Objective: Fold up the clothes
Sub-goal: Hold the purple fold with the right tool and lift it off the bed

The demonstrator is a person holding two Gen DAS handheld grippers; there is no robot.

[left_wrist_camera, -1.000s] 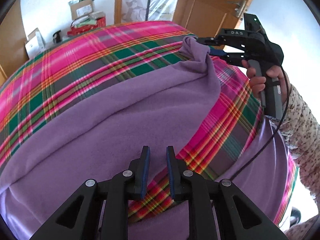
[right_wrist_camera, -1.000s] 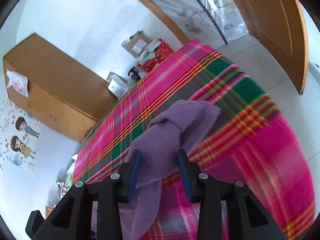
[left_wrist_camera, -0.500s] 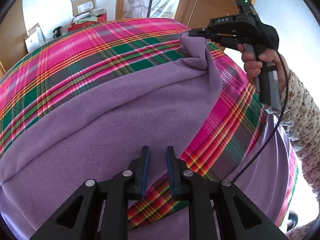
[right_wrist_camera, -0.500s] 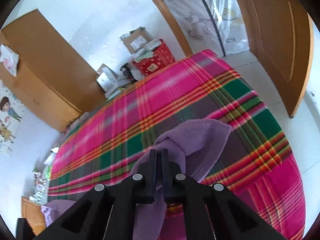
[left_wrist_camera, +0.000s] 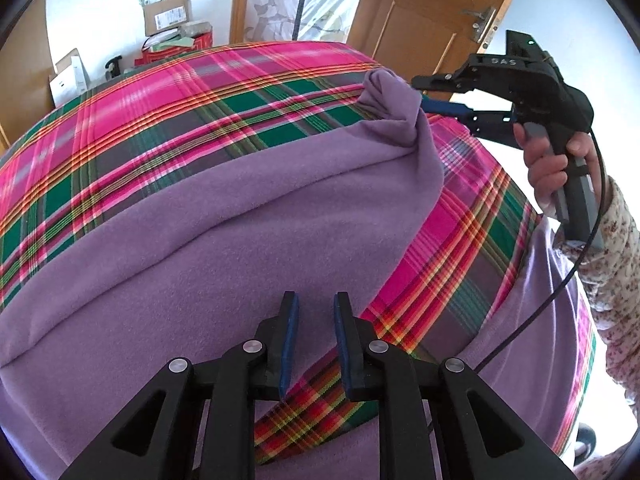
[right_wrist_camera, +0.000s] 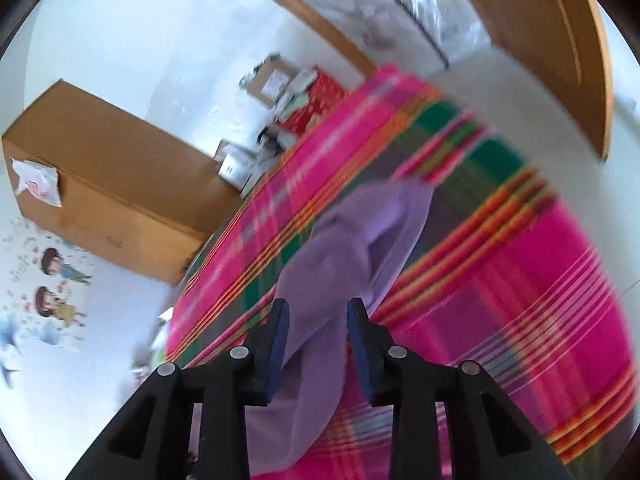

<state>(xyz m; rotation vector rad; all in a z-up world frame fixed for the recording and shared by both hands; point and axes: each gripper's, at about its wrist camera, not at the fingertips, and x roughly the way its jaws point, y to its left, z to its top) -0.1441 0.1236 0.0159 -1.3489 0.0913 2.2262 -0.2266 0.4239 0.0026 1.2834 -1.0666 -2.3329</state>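
The bed (left_wrist_camera: 168, 128) carries a plaid cover with the purple garment (left_wrist_camera: 192, 248) spread over its near half. The garment's bunched corner (left_wrist_camera: 390, 108), at 1 o'clock, was pinched half a second ago. The right gripper (right_wrist_camera: 318, 322) has just reopened; cloth lies loose between the spread jaws. A hand (left_wrist_camera: 554, 164) grips it level. The left gripper (left_wrist_camera: 316, 320) is unmoved, pitched downward, jaws slightly parted, empty.

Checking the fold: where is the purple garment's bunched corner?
In the left wrist view it sits upper right, the bunched corner on the plaid bedspread beside the right hand-held gripper.
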